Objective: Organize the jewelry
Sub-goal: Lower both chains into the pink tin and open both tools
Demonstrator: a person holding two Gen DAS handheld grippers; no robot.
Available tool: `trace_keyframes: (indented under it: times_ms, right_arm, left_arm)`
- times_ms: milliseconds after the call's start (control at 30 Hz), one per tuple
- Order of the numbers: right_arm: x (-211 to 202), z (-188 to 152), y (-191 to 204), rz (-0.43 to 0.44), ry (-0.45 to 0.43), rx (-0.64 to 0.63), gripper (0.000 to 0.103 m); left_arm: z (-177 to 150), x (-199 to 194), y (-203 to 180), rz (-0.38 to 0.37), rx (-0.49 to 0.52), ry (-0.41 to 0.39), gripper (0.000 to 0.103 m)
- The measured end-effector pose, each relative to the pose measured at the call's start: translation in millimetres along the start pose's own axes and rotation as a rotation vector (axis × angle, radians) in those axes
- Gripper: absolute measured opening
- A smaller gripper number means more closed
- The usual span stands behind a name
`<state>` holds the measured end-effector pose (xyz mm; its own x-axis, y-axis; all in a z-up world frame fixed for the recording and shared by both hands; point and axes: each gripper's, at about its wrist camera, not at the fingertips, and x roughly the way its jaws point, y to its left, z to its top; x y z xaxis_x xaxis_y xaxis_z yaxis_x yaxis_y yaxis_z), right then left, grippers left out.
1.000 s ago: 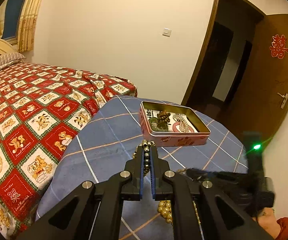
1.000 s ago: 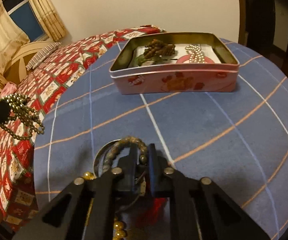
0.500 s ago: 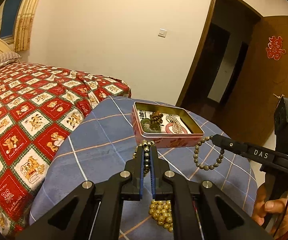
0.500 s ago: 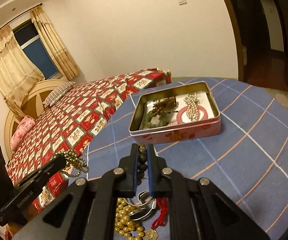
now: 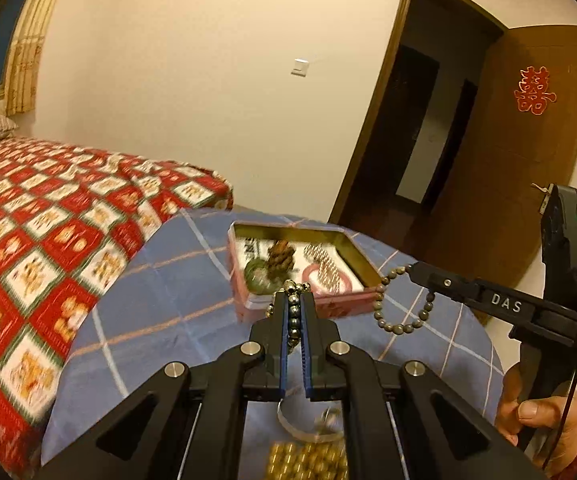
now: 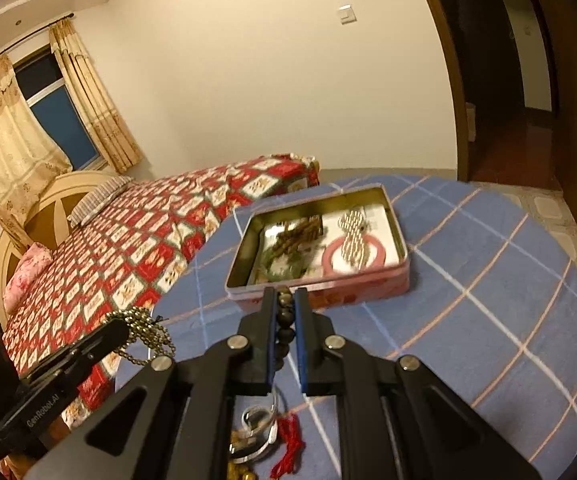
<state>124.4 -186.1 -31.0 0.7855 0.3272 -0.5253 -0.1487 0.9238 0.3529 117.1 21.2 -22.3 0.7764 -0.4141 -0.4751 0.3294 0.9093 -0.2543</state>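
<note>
Beaded and limp, both pieces should handle as light, floppy loops, best pinched across a few beads as now: the left gripper (image 5: 295, 312) is clamped on a metallic bead chain (image 5: 294, 308) and the right gripper (image 6: 284, 312) on a brown bead bracelet (image 5: 402, 300). Each hangs in the air above the blue checked tablecloth (image 6: 488, 280), just short of the pink tin (image 6: 368, 290). The bracelet's loop droops straight down from the jaws, its long axis vertical.

"DAS" on right claw (image 5: 410, 270); "GenRobot.AI" on left claw (image 6: 122, 330).
</note>
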Motion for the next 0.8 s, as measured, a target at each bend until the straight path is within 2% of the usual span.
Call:
trace_keyframes:
  times_ms: [233,433,600,800]
  right_arm:
    - [21,37,-10,0.002,-0.044,0.009,0.012]
    - [59,63,-25,-0.004,-0.044,0.048,0.012]
    - [92,70,-41,-0.007,-0.005,0.092,0.012]
    - [127,63,-60,-0.034,0.064,0.117,0.012]
  left_arm:
    - [34,41,-9,-0.03,0.025,-0.028,0.004]
    - [56,89,-10,-0.033,0.034,-0.019,0.004]
    - [65,128,-6,-0.019,0.037,0.014,0.004]
    - [59,171,-5,0.011,0.05,0.092,0.004]
